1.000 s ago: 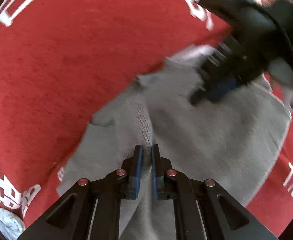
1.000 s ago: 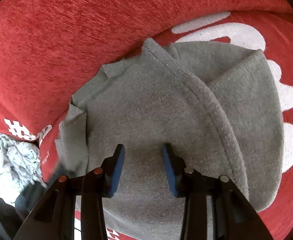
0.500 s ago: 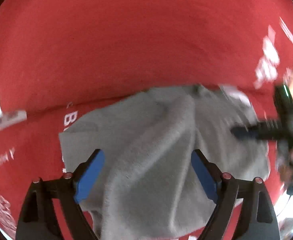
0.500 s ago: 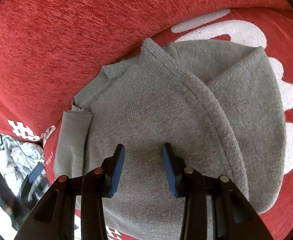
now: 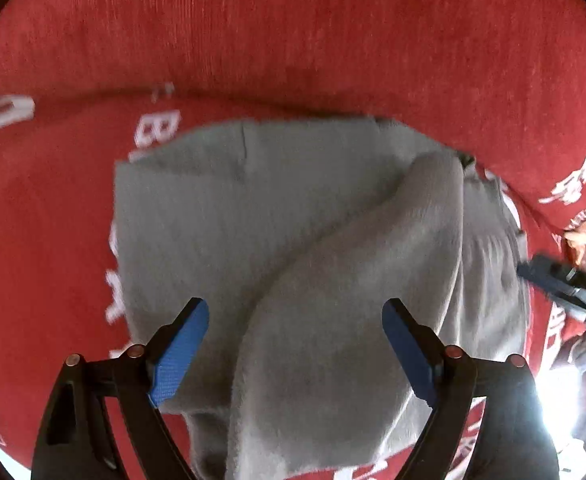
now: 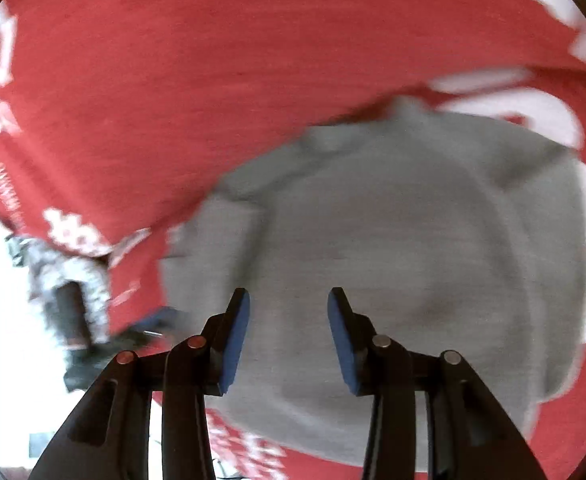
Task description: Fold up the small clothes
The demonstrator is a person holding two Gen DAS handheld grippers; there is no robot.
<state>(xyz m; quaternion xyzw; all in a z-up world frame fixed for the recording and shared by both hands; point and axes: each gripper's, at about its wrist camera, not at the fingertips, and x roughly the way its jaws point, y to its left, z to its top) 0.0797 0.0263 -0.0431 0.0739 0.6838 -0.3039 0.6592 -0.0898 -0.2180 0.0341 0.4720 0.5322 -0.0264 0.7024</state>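
Grey garment (image 5: 293, 264) lies folded on red printed cloth (image 5: 293, 40). Left tongs (image 5: 295, 344) point steeply down over it, spread wide, pads off the fabric; a second ago they pinched a ridge. Right tongs (image 6: 289, 336) part-open above it, just widened slightly.

Beneath my grippers, a soft grey knitted cloth garment (image 5: 293, 220), fuzzy and matt, lies on a coarse red woven cover with white lettering (image 5: 293, 40).

Red cover (image 5: 293, 40) (white lettering), pale rag (image 6: 65, 276)
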